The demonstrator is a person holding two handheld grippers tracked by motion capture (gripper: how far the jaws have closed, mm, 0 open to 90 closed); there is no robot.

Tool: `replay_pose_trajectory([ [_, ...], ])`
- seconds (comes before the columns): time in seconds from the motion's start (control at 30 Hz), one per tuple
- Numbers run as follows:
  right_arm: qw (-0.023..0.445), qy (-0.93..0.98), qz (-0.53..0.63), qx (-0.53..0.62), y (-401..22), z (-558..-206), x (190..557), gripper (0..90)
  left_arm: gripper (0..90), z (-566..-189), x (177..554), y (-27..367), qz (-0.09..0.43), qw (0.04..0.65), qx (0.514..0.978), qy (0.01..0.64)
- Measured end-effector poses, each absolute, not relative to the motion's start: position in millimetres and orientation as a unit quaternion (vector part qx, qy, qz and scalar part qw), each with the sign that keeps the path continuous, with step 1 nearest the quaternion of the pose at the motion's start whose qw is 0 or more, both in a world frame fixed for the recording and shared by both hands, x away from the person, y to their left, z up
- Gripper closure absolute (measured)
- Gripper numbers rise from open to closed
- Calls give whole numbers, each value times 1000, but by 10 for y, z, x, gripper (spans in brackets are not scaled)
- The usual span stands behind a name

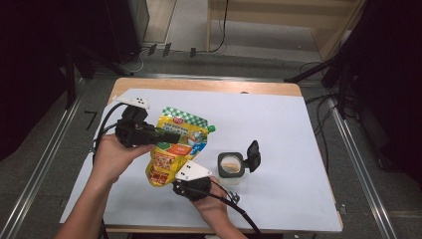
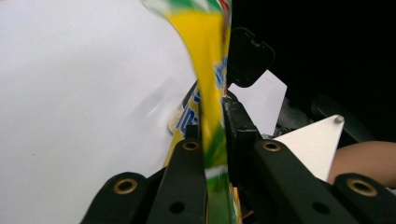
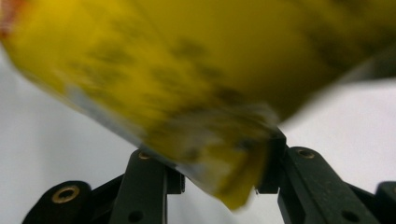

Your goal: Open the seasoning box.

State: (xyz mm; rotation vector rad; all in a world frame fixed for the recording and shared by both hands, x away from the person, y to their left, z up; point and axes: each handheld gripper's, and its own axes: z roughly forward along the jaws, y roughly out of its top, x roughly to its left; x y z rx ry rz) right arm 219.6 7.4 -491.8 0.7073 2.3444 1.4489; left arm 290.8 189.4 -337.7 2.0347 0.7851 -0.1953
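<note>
A yellow spouted pouch (image 1: 174, 149) with a green-checked top is held tilted above the white mat. My left gripper (image 1: 175, 135) comes in from the left and is shut on the pouch's middle; in the left gripper view its jaws pinch the thin yellow pouch (image 2: 210, 70) edge-on at the left gripper (image 2: 212, 116). My right gripper (image 1: 174, 180) sits under the pouch's bottom end. In the right gripper view the blurred pouch bottom (image 3: 187, 70) hangs between the spread jaws of the right gripper (image 3: 219, 172), which is open.
A small clear jar (image 1: 231, 165) with pale contents stands right of the pouch, its black flip lid (image 1: 253, 155) open. The white mat (image 1: 278, 119) covers a wooden table. Metal rails run down both sides, and cables lie at the far side.
</note>
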Motion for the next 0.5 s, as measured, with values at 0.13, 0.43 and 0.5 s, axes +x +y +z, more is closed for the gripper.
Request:
replay_pose_trajectory([
  [0.13, 135, 816, 504, 248, 28, -4855, 2176, 636, 845, -3419, 2895, 1792, -79, 451, 834, 309],
  [0.43, 103, 829, 504, 221, 19, -4727, 2017, 629, 812, -3517, 2882, 1610, -88, 431, 846, 301],
  [0.5, 98, 828, 506, 223, 15, -4720, 2011, 629, 804, -3527, 2877, 1589, -88, 429, 848, 299],
])
